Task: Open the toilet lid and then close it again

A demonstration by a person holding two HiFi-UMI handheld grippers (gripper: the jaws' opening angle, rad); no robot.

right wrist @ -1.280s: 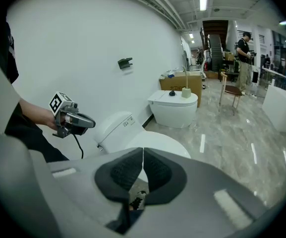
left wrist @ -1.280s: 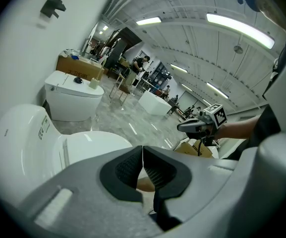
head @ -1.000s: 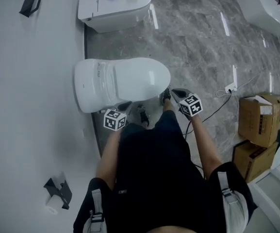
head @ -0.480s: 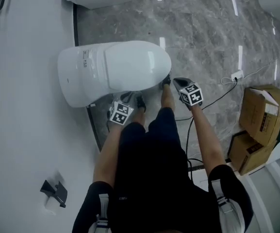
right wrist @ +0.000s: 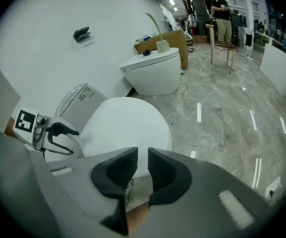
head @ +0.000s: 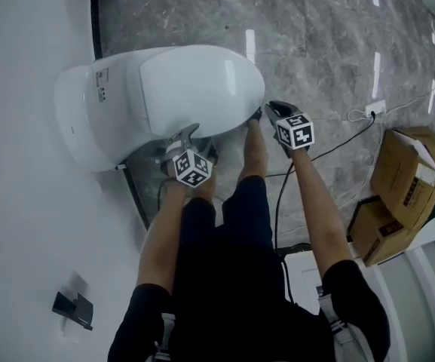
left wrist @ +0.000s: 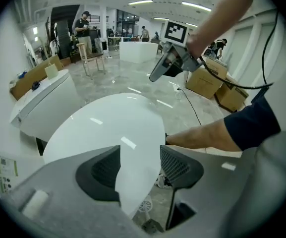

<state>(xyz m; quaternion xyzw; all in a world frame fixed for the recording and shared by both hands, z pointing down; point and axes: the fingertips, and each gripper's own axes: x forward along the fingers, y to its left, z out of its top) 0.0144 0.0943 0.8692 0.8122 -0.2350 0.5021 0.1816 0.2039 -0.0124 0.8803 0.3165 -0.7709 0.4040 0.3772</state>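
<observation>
Head view overhead, others low, sharing lid [head: 194, 89]

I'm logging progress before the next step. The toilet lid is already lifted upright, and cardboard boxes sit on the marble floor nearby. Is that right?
Not quite. The toilet lid is not lifted. It lies down flat and shut, as the head view shows. The rest holds: the cardboard boxes do sit on the marble floor nearby.
</observation>
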